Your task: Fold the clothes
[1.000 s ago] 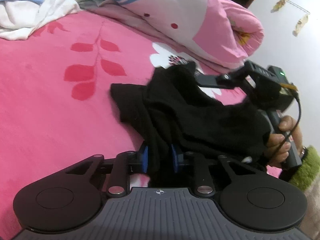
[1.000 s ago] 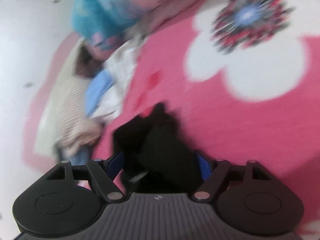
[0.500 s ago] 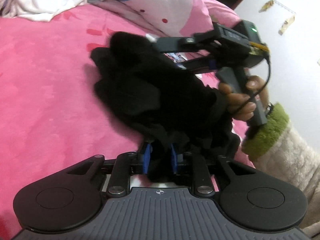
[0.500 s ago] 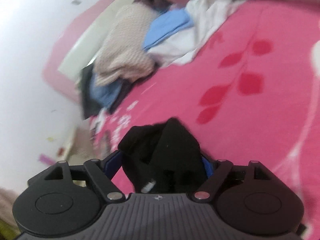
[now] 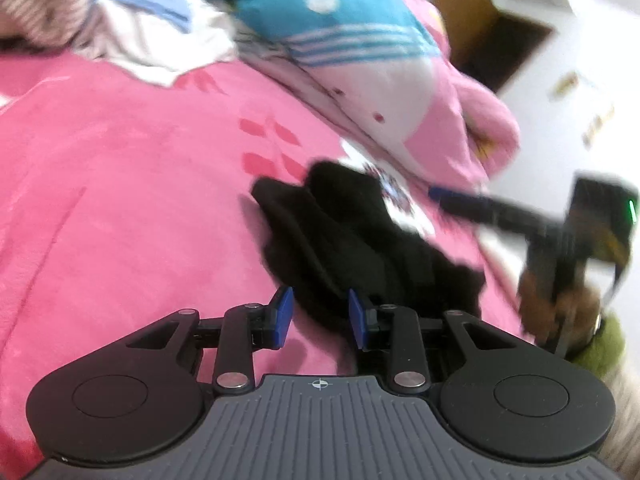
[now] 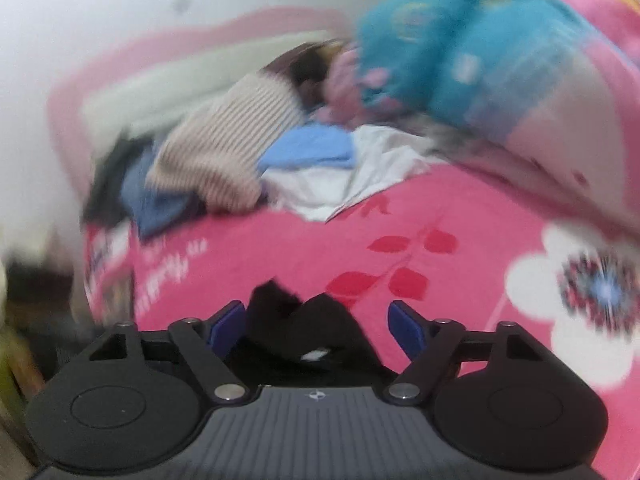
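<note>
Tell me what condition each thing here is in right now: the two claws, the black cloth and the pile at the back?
left gripper: open, holding nothing.
right gripper: open, jaws wide either side of the cloth.
black garment: crumpled, lying loose on the pink bedspread.
clothes pile: unfolded, heaped together.

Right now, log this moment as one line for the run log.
step: fold clothes | left gripper: open | right gripper: open | black garment: bunched on pink blanket, unfolded | views: blurred
</note>
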`<state>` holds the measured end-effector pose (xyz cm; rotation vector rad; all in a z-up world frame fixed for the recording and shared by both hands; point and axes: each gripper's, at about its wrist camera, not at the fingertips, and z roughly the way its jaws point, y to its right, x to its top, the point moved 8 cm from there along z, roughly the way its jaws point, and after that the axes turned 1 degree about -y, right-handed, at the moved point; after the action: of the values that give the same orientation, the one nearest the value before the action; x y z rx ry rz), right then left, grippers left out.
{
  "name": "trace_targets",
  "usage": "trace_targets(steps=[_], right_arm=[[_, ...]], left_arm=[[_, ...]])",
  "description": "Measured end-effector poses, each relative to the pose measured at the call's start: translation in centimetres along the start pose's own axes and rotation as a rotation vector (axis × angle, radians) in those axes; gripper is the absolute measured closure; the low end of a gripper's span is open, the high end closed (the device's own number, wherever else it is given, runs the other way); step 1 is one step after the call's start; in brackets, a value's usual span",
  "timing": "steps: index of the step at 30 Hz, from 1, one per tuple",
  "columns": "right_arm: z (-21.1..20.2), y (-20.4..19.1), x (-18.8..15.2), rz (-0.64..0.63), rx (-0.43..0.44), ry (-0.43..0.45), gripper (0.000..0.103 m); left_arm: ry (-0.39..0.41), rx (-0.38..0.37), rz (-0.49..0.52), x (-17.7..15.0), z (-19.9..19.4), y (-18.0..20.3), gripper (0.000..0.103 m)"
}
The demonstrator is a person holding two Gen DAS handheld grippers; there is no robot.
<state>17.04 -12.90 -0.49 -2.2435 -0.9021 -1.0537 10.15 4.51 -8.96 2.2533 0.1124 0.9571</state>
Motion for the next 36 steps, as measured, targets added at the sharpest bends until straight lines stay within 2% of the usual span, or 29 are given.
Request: trace_targets(steps=[3,5,7,9,11,14,15,17,18,22,28,32,36], right_arm=[[1.0,-1.6,-0.3,-0.071,-0.021,-0.023,0.027],[0.3,-1.5,-0.6,-0.025,-0.018,-0.006,0.027],[-0.7,-1.0,-1.3,0.039,-0.017,0.009,0.027],[-1.5,-0.4,-2.5,0.097,-0.035,-0.001,0.027],[-1.9,0.0,-3.9,0.124,-0.064,-0.02,0.027],[-2.2,0.2,-5.5,0.152,-0.095,-0.038,0.036],[-2.4,0.1,-5.9,0.156,-0.103,-0.037,0.038],[-2.8,-0.2,-6.5,0.141,-0.125,-0.025,0.049],[-3.0,-0.4,-6.6,0.132,-0.136,-0.016,0.058],[-4.2,-1.5,-6.9,0.095,-0.17,0.037,0.085],[-5.8,-5.0,-6.9,-0.038,-0.233,0.091,0.088],[-6.5,-8.6,-7.8,-0.144,-0.226,0.107,0.088],[-7.0,-11.1,-8.3,-0.22,-0.233,0.11,0.088]], left_arm=[[0.038,-0.012,-0.088,2.2,0.6,-1.0,0.073],[0.055,-0.041,-0.131,3.8,1.1,-1.1,0.07],[0.06,-0.082,-0.16,5.3,1.7,-0.9,0.058],[0.057,-0.067,-0.156,6.1,2.9,-0.8,0.053],[0.055,-0.052,-0.152,7.0,4.2,-0.7,0.053],[0.042,0.009,-0.112,7.4,6.0,-0.8,0.058],[0.034,0.032,-0.091,7.3,6.6,-0.8,0.067],[0.016,0.048,-0.067,6.8,7.1,-0.6,0.083],[0.007,0.056,-0.055,6.6,7.3,-0.4,0.091],[0.064,0.076,0.011,6.4,5.5,0.2,0.098],[0.193,0.08,0.062,7.1,1.1,1.8,0.098],[0.249,0.083,0.074,7.2,-0.9,2.5,0.099],[0.324,0.025,0.09,8.0,-2.9,3.8,0.099]])
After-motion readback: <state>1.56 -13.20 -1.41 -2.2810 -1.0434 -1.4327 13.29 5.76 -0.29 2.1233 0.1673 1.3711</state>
